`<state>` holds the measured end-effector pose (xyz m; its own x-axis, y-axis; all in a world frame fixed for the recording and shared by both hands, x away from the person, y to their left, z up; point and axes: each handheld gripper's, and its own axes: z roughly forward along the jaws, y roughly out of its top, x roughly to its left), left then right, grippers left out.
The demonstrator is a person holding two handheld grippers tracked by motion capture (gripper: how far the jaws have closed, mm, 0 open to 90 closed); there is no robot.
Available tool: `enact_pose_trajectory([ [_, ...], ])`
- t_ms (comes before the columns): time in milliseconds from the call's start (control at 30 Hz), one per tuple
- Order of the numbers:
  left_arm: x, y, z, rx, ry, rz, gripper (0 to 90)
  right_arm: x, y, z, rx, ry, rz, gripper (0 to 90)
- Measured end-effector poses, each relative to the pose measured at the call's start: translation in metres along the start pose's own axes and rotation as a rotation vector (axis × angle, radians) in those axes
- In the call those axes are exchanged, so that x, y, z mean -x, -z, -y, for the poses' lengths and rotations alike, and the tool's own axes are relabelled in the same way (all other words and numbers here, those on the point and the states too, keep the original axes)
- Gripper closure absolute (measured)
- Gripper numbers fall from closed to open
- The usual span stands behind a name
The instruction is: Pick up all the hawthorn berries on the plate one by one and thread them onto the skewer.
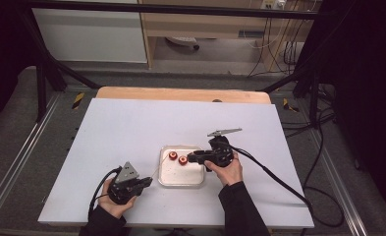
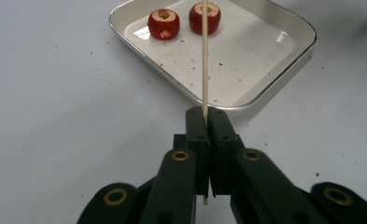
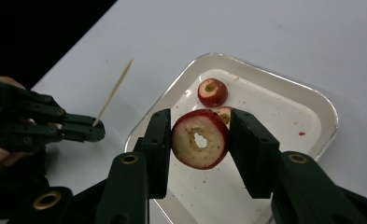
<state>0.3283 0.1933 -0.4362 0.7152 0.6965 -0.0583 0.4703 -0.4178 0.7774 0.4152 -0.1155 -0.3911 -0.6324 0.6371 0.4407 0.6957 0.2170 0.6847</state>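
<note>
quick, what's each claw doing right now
Left claw: closed on the wooden skewer.
Right claw: closed on a cored red fruit slice, over the tray.

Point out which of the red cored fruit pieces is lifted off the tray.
It's the piece clamped in the right claw, cut face and cored hole toward its camera. The other pieces lie loose in the white tray.

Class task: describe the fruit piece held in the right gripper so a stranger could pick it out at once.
Find the metal tray on the white table. Above it, the right gripper clamps a red cored fruit piece. Unlike the other pieces in the tray, it is lifted.
</note>
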Motion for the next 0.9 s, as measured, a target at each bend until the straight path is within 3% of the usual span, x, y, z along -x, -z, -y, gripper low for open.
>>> enact_pose_trajectory([
  [167,0.002,-0.001,0.000,0.004,0.004,-0.007,88.3,0.002,0.000,0.003,0.081,-0.033,-0.014,60.3],
  [533,0.008,-0.004,-0.002,0.015,0.030,-0.009,88.2,0.002,-0.003,0.007,0.201,-0.106,-0.047,60.4],
  [900,0.017,-0.007,-0.006,0.043,0.087,-0.005,88.1,0.000,-0.007,0.005,0.327,-0.148,-0.062,60.4],
])
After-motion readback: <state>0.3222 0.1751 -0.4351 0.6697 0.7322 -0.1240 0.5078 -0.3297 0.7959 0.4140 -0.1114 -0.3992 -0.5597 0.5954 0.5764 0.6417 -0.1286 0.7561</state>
